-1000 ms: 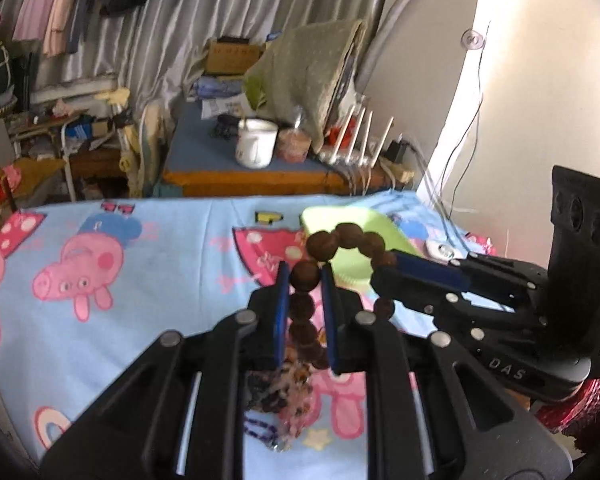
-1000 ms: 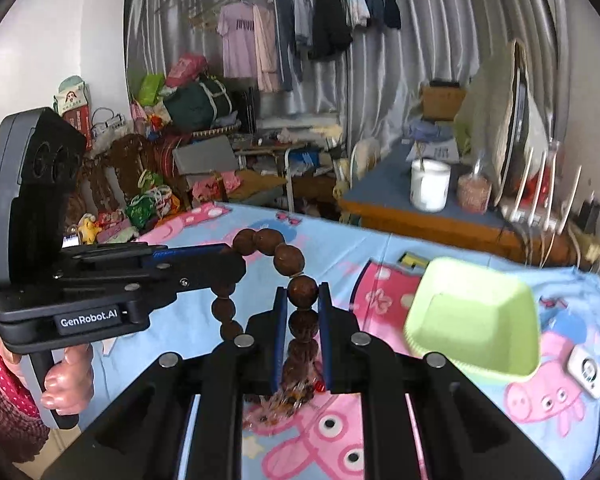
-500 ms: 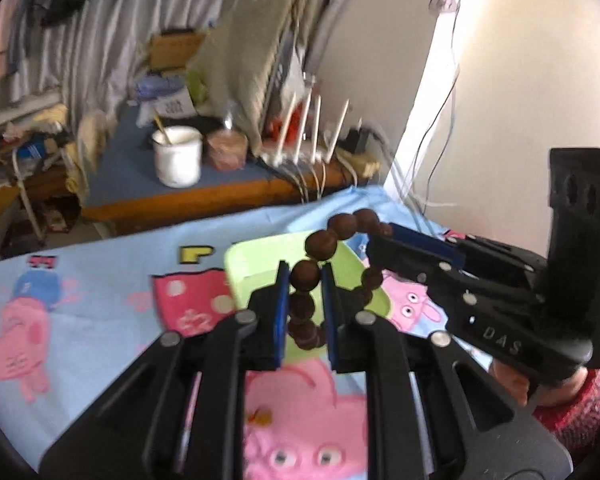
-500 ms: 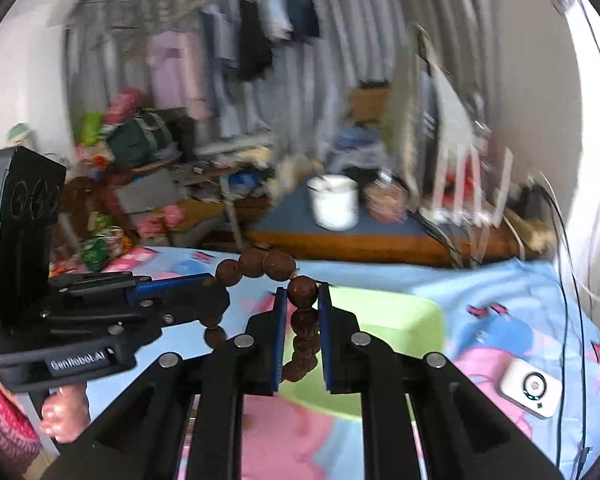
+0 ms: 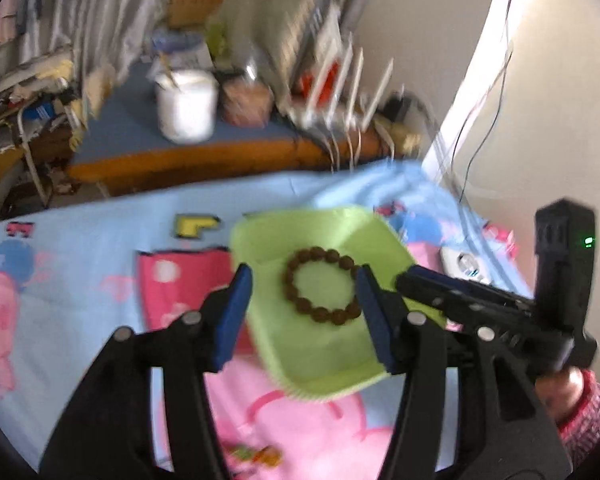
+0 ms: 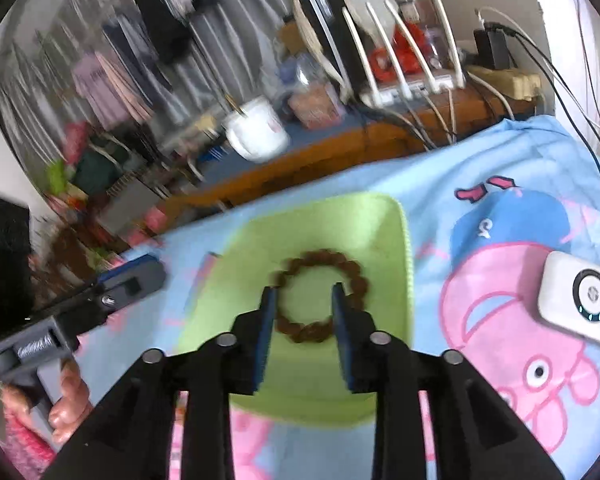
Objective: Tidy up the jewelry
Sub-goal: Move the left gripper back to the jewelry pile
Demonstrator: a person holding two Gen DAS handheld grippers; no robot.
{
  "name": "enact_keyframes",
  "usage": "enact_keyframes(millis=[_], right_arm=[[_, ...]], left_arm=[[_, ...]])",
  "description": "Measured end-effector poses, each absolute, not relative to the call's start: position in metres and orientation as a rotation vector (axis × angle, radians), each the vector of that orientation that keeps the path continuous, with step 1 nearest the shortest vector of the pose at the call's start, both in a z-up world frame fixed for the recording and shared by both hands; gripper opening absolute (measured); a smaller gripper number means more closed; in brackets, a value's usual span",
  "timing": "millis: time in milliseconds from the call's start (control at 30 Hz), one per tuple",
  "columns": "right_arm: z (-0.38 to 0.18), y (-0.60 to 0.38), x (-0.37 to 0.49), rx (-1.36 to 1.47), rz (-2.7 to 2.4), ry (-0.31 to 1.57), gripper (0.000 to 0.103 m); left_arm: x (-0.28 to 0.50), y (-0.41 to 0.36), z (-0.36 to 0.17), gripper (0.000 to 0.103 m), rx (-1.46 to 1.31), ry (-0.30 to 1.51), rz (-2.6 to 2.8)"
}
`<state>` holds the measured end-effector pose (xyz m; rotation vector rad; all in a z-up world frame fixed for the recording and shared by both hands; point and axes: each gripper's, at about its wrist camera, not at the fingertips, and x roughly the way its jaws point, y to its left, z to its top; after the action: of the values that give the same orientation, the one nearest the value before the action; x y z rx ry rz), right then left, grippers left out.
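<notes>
Beads of dark brown wood, strung into a round bracelet (image 5: 321, 287), lie flat on the floor of a lime-green square plastic tray (image 5: 300, 364), which sits on a light blue cartoon-pig bedsheet (image 5: 80, 248). The left gripper (image 5: 304, 292) hangs above the tray with its blue-padded jaws spread wide, holding nothing. The right gripper (image 6: 303, 300) is also over the tray, jaws parted to a medium gap and empty, the bracelet visible between them. A white rectangular device with a round dial (image 6: 580, 300) rests on the sheet to the tray's right, apart from it.
</notes>
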<state>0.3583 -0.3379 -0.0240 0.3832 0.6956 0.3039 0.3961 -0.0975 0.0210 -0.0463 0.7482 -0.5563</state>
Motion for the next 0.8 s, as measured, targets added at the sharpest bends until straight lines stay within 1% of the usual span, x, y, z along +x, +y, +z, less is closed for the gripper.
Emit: enact_keyframes(millis=[33, 67, 100, 167, 200, 233, 267, 300, 367, 400, 467, 600, 800], right_arm=[[-0.015, -0.336, 0.344, 0.403, 0.34, 0.657, 0.021], [-0.007, -0.334, 0.333, 0.413, 0.364, 0.631, 0.029], [-0.003, -0.33, 0.321, 0.422, 0.391, 0.603, 0.042], [0.001, -0.315, 0.297, 0.418, 0.479, 0.585, 0.043], [-0.002, -0.302, 0.289, 0.386, 0.515, 0.603, 0.04], [-0.007, -0.284, 0.278, 0.318, 0.541, 0.623, 0.023], [-0.012, -0.269, 0.271, 0.259, 0.55, 0.631, 0.013], [-0.017, -0.256, 0.267, 0.207, 0.553, 0.649, 0.0], [-0.035, -0.225, 0.262, 0.138, 0.605, 0.723, 0.0], [-0.045, -0.208, 0.259, 0.119, 0.646, 0.767, 0.0], [-0.054, -0.185, 0.255, 0.073, 0.666, 0.802, 0.0], [-0.069, -0.151, 0.249, 0.033, 0.712, 0.849, 0.0], [-0.077, -0.119, 0.256, -0.032, 0.7, 0.886, 0.0]], left_arm=[[0.385, -0.075, 0.031, 0.052, -0.065, 0.702, -0.539], [0.375, -0.055, 0.037, 0.052, -0.086, 0.666, -0.524], [0.362, -0.034, 0.041, 0.052, -0.102, 0.635, -0.503], [0.335, 0.003, 0.041, 0.052, -0.099, 0.605, -0.428], [0.323, 0.017, 0.037, 0.052, -0.091, 0.602, -0.39], [0.307, 0.032, 0.029, 0.052, -0.083, 0.607, -0.346], [0.299, 0.04, 0.022, 0.052, -0.084, 0.618, -0.328], [0.29, 0.05, 0.015, 0.052, -0.095, 0.638, -0.32], [0.271, 0.064, -0.005, 0.051, -0.135, 0.686, -0.331], [0.265, 0.068, -0.01, 0.047, -0.147, 0.694, -0.336], [0.249, 0.073, -0.023, 0.044, -0.171, 0.71, -0.362], [0.224, 0.076, -0.041, 0.044, -0.187, 0.734, -0.394], [0.202, 0.076, -0.064, 0.044, -0.195, 0.784, -0.43]])
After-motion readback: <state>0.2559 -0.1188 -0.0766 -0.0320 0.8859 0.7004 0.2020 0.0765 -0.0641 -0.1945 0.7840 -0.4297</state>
